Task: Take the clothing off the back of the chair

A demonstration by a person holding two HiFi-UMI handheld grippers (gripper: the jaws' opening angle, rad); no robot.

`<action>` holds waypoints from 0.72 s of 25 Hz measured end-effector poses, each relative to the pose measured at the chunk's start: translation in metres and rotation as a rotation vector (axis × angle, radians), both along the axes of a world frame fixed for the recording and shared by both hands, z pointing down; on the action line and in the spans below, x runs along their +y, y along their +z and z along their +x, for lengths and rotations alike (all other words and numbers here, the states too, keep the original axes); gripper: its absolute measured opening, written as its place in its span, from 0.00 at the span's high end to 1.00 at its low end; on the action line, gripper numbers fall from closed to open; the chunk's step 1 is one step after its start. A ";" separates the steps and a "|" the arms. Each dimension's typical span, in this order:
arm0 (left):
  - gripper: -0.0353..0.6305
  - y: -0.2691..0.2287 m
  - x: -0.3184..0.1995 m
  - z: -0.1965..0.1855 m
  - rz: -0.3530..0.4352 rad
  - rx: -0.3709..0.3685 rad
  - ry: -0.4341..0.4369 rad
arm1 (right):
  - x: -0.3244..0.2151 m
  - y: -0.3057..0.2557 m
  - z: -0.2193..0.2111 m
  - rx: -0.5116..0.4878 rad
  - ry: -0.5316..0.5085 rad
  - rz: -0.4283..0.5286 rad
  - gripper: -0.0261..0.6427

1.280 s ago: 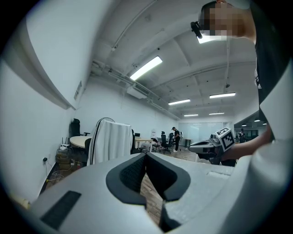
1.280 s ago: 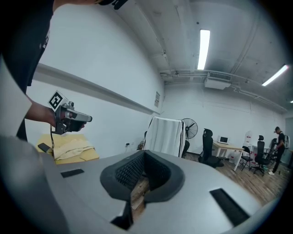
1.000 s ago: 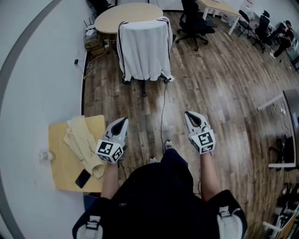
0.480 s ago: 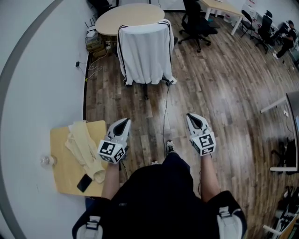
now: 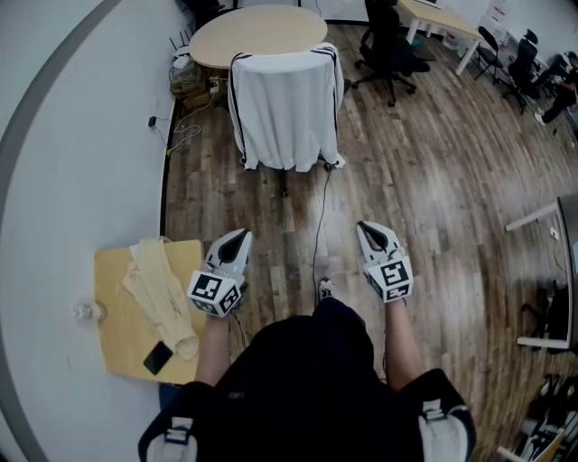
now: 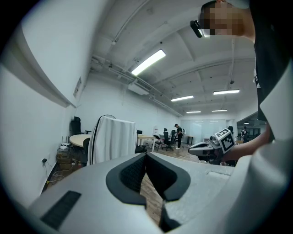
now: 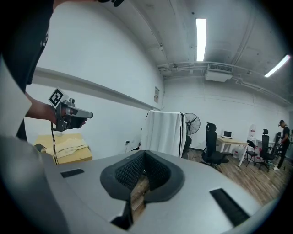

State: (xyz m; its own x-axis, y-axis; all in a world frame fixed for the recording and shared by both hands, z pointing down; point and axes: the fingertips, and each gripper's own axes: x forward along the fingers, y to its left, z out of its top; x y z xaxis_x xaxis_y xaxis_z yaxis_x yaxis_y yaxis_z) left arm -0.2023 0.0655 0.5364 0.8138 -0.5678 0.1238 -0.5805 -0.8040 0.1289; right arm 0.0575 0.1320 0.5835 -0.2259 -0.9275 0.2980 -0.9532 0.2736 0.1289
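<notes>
A smooth white jacket with dark side stripes draped the back of the chair at twelve o'clock, before a round tan table. Open wood-plank floor lay between it and the left gripper and right gripper, both empty with jaws together; a square side table edged nine o'clock.

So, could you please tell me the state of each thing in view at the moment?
white garment: draped over the back of the chair, not yet taken off.
left gripper: shut, empty, well short of the chair.
right gripper: shut, empty, well short of the chair.
cream cloth: lying crumpled on the small table.
phone: lying flat on that table, screen dark.
</notes>
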 end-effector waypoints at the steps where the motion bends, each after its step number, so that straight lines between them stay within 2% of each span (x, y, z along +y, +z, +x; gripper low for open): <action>1: 0.94 0.000 -0.005 0.002 -0.001 0.000 -0.002 | -0.005 -0.001 0.002 0.003 -0.003 -0.001 0.97; 18: 0.94 -0.011 -0.052 0.048 -0.013 -0.014 -0.039 | -0.057 -0.005 0.048 -0.006 -0.041 -0.026 0.97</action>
State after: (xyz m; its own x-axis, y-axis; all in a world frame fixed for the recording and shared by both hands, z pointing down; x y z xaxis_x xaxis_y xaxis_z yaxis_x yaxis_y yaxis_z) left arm -0.1540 0.0133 0.5257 0.7894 -0.5970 0.1427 -0.6129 -0.7791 0.1313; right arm 0.1059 0.0747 0.5781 -0.2655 -0.9094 0.3201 -0.9419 0.3156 0.1153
